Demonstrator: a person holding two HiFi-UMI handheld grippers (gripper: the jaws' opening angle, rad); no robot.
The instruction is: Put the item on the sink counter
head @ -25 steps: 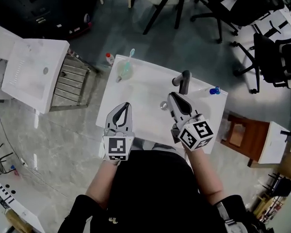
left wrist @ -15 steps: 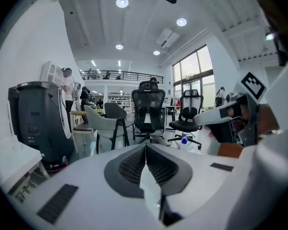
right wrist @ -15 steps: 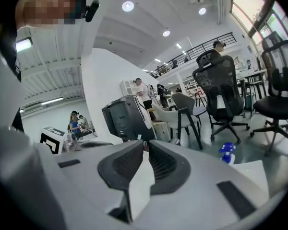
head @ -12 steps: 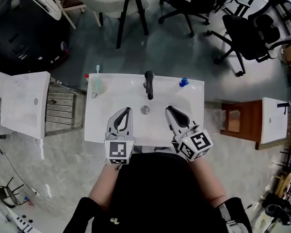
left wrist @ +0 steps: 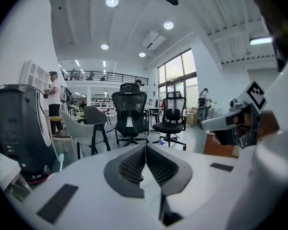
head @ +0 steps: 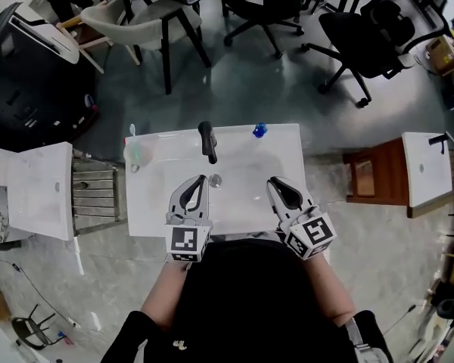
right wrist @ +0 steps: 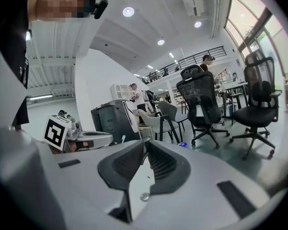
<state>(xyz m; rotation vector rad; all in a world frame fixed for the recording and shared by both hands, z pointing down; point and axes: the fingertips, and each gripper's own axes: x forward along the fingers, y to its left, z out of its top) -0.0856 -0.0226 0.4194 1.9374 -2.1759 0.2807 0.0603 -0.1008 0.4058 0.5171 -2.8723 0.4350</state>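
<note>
The white sink counter [head: 159,210] lies straight below me, with a black tap [head: 206,141] at its back and a drain [head: 216,179] in the basin. At the back left corner a pale green cup with a toothbrush [head: 134,153] stands; its toothbrush [left wrist: 60,161] also shows in the left gripper view. On the back rim right of the tap sits a small blue item [head: 259,130] [right wrist: 182,144]. My left gripper [head: 201,178] [left wrist: 145,146] hovers over the basin's near left part, shut and empty. My right gripper [head: 275,181] [right wrist: 145,143] hangs over the near right part, also shut with nothing in it.
Office chairs [head: 348,44] and a grey chair [head: 147,17] stand beyond the sink. A second white sink unit [head: 30,191] and a metal rack [head: 94,189] are at the left, a brown wooden stand [head: 372,174] and a white counter [head: 427,169] at the right.
The head view has swung so the sink now sits square below. Both grippers have drawn back from the tap and drain toward the near edge, still shut.
</note>
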